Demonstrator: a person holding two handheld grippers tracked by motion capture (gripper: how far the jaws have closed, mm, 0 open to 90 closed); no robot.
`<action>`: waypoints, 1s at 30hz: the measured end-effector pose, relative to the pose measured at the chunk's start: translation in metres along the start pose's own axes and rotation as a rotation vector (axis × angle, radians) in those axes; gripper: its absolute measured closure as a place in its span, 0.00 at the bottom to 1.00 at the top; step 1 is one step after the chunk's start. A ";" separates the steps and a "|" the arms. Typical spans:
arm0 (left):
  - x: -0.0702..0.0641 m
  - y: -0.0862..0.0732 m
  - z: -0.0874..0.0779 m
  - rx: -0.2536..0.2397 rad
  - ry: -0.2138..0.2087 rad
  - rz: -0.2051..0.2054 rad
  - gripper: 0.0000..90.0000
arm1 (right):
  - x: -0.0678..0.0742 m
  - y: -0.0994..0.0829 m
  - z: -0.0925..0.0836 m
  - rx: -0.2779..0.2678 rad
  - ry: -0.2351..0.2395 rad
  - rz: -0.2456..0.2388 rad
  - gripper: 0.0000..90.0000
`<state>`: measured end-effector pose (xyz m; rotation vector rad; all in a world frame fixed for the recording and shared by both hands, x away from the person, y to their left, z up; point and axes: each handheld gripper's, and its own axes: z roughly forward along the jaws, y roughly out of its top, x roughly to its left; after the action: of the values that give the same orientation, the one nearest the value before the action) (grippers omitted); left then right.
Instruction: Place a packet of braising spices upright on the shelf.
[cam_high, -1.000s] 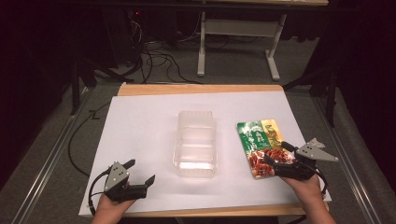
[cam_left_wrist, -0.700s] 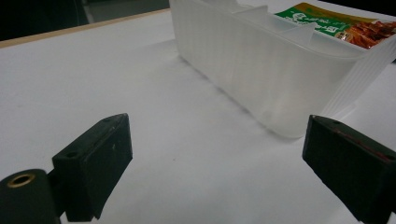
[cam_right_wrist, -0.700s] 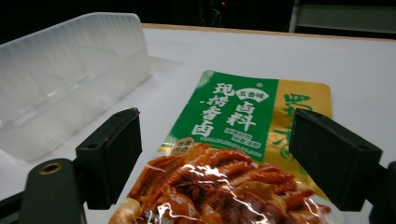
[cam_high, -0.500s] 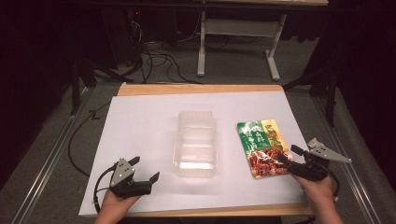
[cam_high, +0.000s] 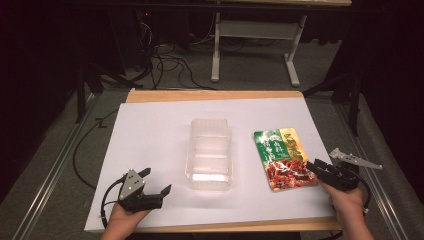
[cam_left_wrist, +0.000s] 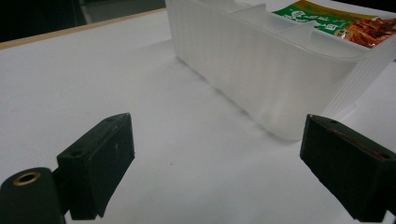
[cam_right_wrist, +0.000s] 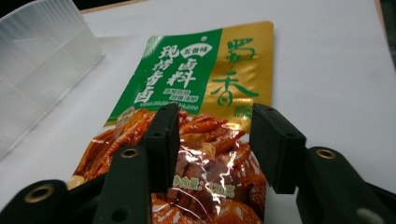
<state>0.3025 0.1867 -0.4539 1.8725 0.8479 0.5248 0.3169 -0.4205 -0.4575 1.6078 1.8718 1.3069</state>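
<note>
At the desk's right edge, your right gripper (cam_high: 316, 169), jaws half-spread, has eased back off the snack pouch (cam_high: 283, 157); your left gripper (cam_high: 156, 183) stays spread beside the clear plastic tray (cam_high: 210, 147).

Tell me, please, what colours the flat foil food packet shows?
Green, gold and reddish-brown foil packet; right gripper view.

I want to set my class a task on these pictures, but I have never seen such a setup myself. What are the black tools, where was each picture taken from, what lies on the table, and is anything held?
A person holds a hand tool with two black jaws in each hand: the left gripper and the right gripper. One picture looks down from above the table. The other two come from a small camera riding on each gripper, looking along its jaws.

On the white table lie a clear plastic container with dividers and a green and gold food pouch.

Nothing is held: both grippers are open, the right one over the pouch's near end.
</note>
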 end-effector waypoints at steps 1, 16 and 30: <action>0.000 -0.001 -0.001 0.000 0.001 -0.002 0.12 | -0.004 -0.001 0.003 0.029 -0.009 0.021 0.63; 0.002 -0.002 -0.010 -0.010 0.015 -0.012 0.12 | -0.017 -0.006 0.017 0.128 -0.042 0.103 0.69; 0.002 0.000 -0.003 -0.011 0.008 -0.009 0.12 | -0.010 -0.008 0.013 0.174 -0.023 0.035 0.99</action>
<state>0.3020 0.1897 -0.4523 1.8572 0.8566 0.5307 0.3247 -0.4236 -0.4732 1.7398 2.0001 1.1618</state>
